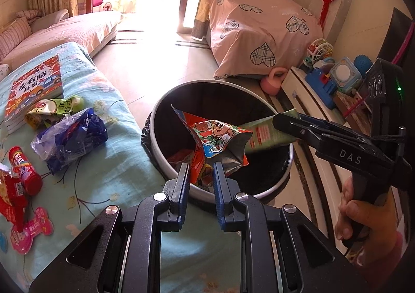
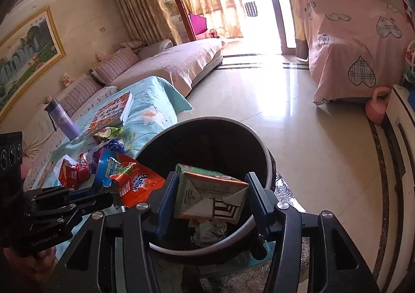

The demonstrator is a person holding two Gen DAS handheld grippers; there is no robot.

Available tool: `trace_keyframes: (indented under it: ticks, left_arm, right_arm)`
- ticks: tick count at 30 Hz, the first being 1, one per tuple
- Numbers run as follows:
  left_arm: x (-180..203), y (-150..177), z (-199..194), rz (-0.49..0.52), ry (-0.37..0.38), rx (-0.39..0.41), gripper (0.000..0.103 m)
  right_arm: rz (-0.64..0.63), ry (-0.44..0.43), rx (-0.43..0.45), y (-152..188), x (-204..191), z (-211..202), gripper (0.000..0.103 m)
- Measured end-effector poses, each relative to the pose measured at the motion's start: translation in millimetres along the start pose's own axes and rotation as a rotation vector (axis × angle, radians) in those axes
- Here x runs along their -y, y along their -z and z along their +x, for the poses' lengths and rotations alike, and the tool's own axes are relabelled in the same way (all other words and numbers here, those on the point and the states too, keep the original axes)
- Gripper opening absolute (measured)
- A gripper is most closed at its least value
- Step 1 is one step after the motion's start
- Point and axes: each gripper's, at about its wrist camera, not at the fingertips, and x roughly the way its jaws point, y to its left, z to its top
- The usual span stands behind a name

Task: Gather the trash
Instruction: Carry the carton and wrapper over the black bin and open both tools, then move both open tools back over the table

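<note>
Both angled downward over the black bin (image 1: pixel 166 149). Left gripper (image 1: pixel 201 173) narrowed, pinching an orange snack wrapper (image 1: pixel 218 137) above the near rim. Right gripper (image 2: pixel 210 189) clamping a green carton (image 2: pixel 210 194) over the opening.

One bin (image 1: pixel 166 101) is standing on the floor. Two grippers are holding one item each: one wrapper (image 1: pixel 212 137), one carton (image 2: pixel 210 194). One book (image 1: pixel 35 85), one bottle (image 2: pixel 62 119) and one red tube (image 1: pixel 24 170) are sitting on the bench (image 1: pixel 109 163).
</note>
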Motion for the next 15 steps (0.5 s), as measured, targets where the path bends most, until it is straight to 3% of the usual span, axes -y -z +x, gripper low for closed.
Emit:
trace_keyframes:
  ticks: [5, 15]
  left_arm:
    - [-2.8, 0.7, 3.3, -0.013, -0.017, -0.007, 0.049]
    - [-31.2, 34.2, -25.2, -0.087, -0.019, 0.013, 0.055]
  right_arm:
    - [0.000, -0.011, -0.022, -2.5, 1.1, 9.5, 0.052]
    - [0.055, -0.054, 0.009, 8.1, -8.2, -6.9, 0.058]
